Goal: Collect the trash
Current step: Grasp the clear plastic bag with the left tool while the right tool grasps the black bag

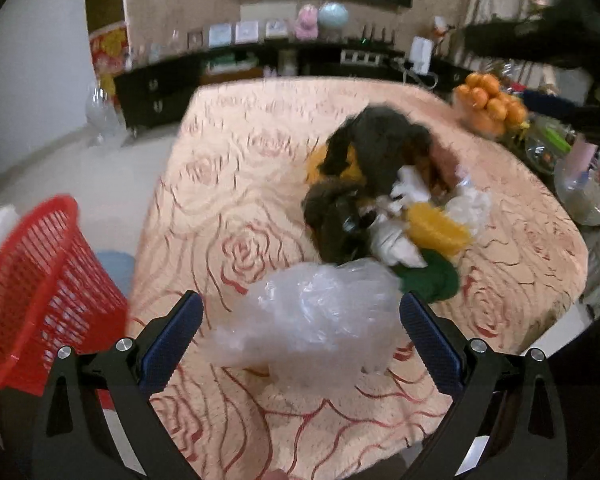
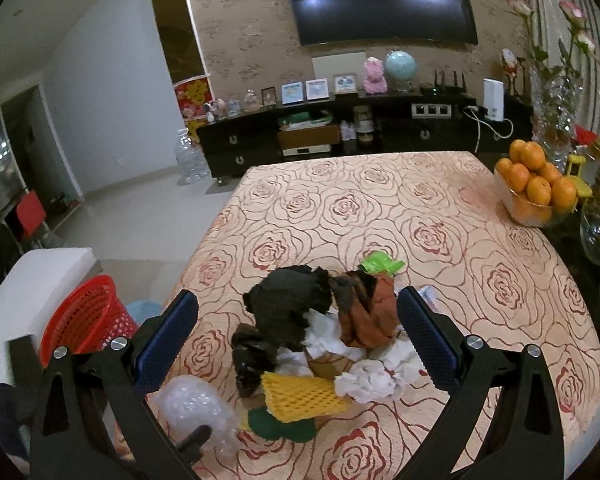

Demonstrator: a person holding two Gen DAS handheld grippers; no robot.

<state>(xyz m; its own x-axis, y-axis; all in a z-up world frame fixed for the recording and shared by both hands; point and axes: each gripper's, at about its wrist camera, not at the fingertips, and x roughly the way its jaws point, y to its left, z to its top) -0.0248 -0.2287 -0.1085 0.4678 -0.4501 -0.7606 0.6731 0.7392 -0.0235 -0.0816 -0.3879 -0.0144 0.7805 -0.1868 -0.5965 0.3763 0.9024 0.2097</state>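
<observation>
Bubble wrap [image 1: 316,316] blurry btwn wide left tool [image 1: 302,336] pads.

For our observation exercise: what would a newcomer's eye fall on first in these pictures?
First, the heap of crumpled trash in the middle of the rose-patterned tablecloth, black, white, yellow and green. Next, the red mesh basket off the table's left edge. Closest, clear bubble wrap lies between the open left gripper fingers.
</observation>
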